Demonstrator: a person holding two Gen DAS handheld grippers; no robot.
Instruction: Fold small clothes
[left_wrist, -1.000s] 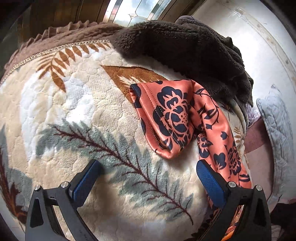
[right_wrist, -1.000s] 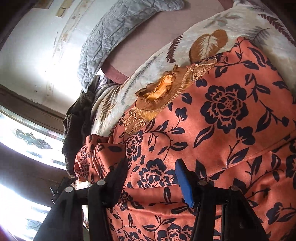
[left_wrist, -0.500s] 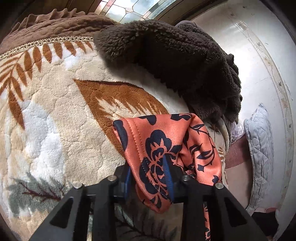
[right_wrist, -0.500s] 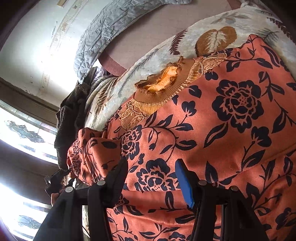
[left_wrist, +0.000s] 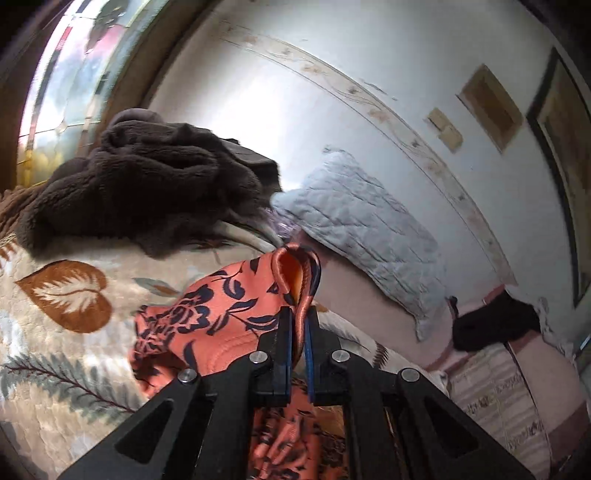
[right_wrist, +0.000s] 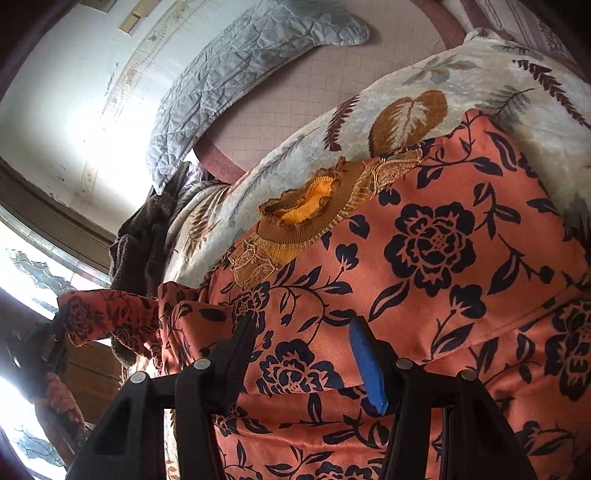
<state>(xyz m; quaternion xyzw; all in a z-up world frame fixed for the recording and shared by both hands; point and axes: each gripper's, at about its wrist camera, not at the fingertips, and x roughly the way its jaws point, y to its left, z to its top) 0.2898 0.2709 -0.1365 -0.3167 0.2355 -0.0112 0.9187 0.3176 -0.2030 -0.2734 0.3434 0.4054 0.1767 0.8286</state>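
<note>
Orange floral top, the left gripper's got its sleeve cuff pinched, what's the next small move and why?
Probably carry the sleeve across onto the top's body: the left gripper is shut on the cuff, the sleeve hangs lifted off the blanket, and the right gripper rests open over the body.

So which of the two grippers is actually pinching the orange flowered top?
The left gripper, shut on its sleeve cuff; the right gripper stands open over the body.

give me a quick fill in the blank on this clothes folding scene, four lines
1. The left tool is shut on the garment's ____.
2. The orange garment has a dark ____ print.
3. The brown fleece lies on the blanket, close to the ____.
4. The right tool has its jaws ____.

Missing words: sleeve; flower; window; open
</note>
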